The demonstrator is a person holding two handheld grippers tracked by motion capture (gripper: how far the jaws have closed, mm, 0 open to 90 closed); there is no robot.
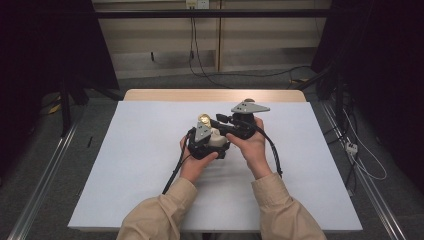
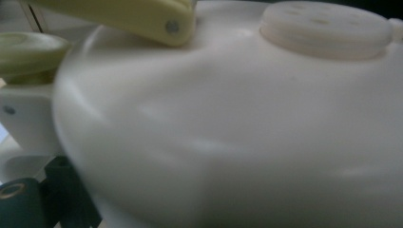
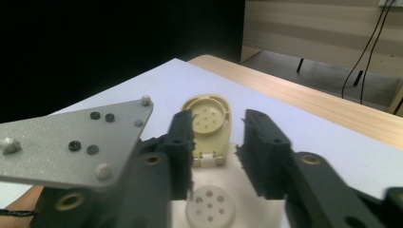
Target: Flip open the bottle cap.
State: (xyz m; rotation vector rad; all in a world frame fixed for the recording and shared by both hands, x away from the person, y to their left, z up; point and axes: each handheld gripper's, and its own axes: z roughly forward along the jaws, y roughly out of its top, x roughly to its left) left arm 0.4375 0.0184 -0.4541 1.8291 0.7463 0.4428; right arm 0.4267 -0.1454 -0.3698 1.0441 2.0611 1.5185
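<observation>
A white container [image 1: 216,140] with a perforated cap [image 3: 210,207] and a pale yellow flip lid [image 3: 207,115], swung open, is held above the middle of the table. My left gripper [image 1: 206,142] seems shut on its body, which presses close to the camera in the left gripper view [image 2: 237,133]; its jaws are hidden there. My right gripper [image 3: 218,130] is open, with one black jaw on each side of the lid's hinge, just above the cap. In the high view it [image 1: 223,121] reaches in from the right toward the yellow lid [image 1: 204,119].
A white sheet [image 1: 140,165] covers the wooden table [image 1: 215,95], with bare room on both sides of the hands. The left gripper's grey plate [image 3: 71,142] sits close to the right gripper's left jaw. Cables run on the floor beyond the table.
</observation>
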